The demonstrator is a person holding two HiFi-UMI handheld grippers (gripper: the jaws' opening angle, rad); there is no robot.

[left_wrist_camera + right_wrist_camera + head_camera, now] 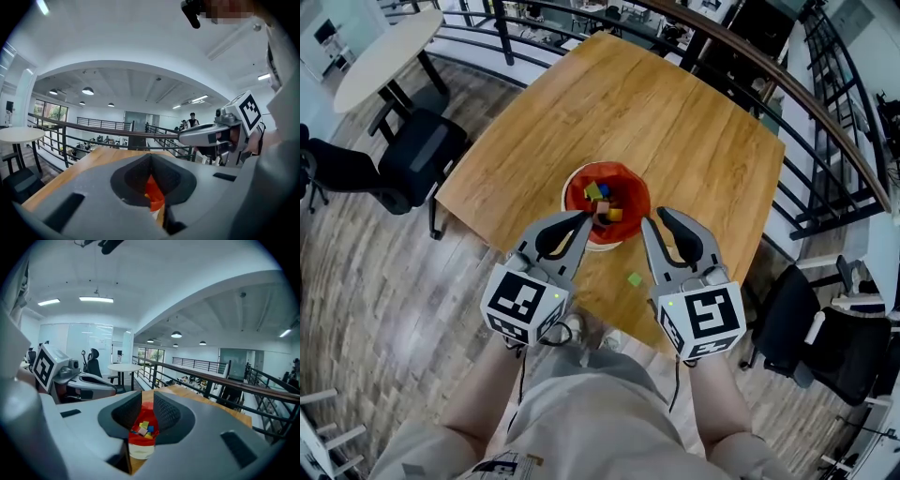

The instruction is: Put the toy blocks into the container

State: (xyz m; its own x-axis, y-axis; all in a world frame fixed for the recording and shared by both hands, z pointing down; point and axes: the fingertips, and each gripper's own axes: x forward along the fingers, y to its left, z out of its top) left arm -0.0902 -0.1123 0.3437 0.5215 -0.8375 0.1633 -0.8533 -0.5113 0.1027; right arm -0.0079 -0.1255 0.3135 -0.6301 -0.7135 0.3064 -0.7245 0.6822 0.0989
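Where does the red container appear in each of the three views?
Head view: red container, picture centre.
Left gripper view: container, low centre, a sliver.
Right gripper view: container, low centre.
Shared landmark: wooden table beneath it.

Setting: open-plan office on a mezzanine. Evidence: wooden table [675, 122] with a black swivel chair [417, 155] at 9 o'clock and a second chair [825, 342] at 4 o'clock; round white meeting table [384, 56] at 10 o'clock; dark metal railing [825, 122] from 12 to 3 o'clock; glass partition wall [89, 341]; strip ceiling lights [96, 299].
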